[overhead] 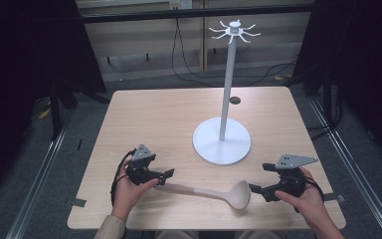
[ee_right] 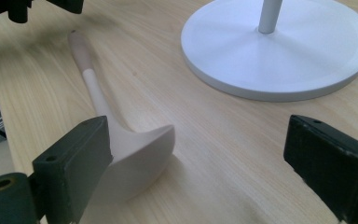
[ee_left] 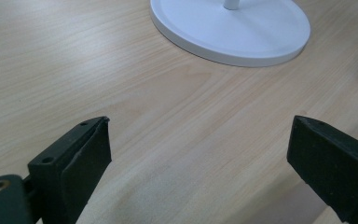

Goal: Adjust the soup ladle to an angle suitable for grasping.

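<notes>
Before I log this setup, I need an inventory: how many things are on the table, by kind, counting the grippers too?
Ladle: 1
White hook stand: 1
Grippers: 2, left gripper and right gripper
Total: 4

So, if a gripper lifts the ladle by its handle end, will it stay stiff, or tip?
The ladle looks like one rigid moulded piece, so it probably stays stiff. Its wide bowl sits far from the thin handle, so it may droop bowl-down. The smooth, rounded handle could also twist between flat pads.
</notes>
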